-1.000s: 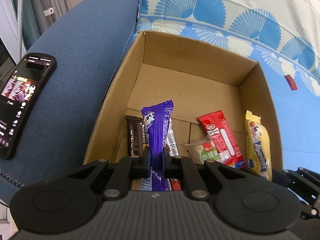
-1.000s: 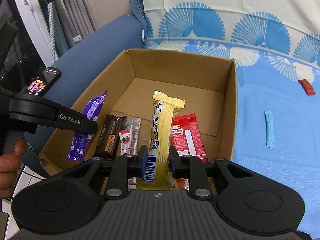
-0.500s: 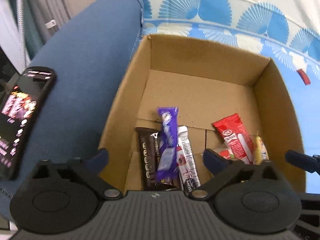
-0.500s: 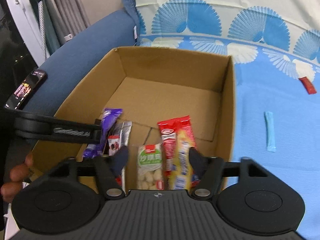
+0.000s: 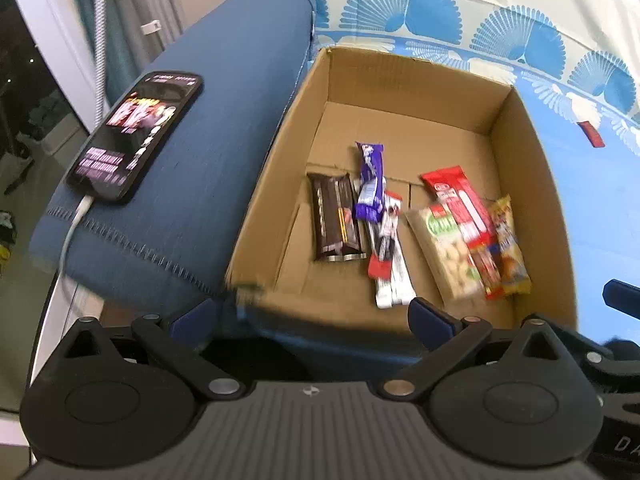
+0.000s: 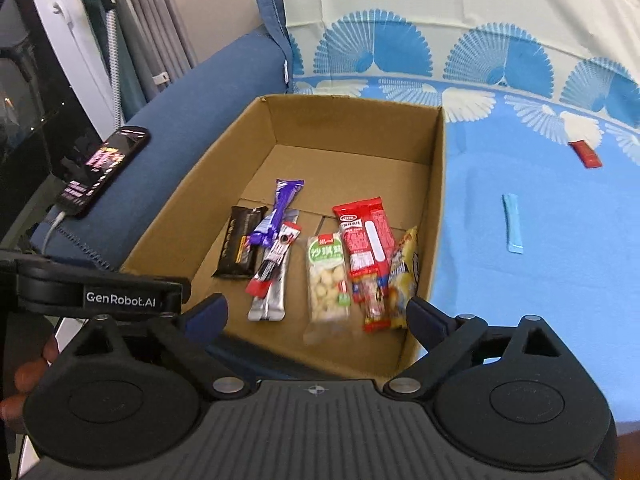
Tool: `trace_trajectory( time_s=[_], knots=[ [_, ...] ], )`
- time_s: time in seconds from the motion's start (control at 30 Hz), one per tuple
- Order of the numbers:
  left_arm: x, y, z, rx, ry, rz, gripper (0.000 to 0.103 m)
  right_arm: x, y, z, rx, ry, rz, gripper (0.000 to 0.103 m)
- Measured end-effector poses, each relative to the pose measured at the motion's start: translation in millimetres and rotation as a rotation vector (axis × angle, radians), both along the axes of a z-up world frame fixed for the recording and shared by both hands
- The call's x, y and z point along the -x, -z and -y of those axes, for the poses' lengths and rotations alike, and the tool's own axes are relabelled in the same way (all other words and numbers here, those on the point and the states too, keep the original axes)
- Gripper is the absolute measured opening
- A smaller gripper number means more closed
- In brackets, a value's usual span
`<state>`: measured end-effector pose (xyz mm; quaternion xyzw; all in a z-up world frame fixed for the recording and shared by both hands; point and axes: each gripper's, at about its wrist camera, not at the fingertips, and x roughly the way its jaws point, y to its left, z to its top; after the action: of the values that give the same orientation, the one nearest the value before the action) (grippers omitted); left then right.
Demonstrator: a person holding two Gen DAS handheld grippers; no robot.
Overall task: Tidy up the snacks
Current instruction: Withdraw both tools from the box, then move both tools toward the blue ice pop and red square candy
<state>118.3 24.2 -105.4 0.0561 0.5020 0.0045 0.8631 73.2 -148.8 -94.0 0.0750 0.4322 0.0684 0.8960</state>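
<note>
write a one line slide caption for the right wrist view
Right gripper, jaws opening and empty, above a cardboard box of snack packets; two packets lie on the blue sheet.

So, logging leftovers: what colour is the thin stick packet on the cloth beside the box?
Light blue thin stick packet; right wrist view.

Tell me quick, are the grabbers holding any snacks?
Left gripper: open, holding nothing.
Right gripper: jaws opening, nothing between them; the snacks lie in the box.
</note>
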Motion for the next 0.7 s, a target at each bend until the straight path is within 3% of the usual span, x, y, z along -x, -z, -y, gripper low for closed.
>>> trace_trajectory(
  time_s=[0.37,0.7],
  knots=[
    [71.9,-37.4,9.2,0.029,0.026,0.107,0.103,75.7,-37.1,4.7,0.003,0.016,0.127,0.097],
    [105.3,-60.2,16.6,0.022,0.046,0.189,0.103,115.3,-56.3,11.9,-0.011,0.026,0.221,0.098]
  ],
)
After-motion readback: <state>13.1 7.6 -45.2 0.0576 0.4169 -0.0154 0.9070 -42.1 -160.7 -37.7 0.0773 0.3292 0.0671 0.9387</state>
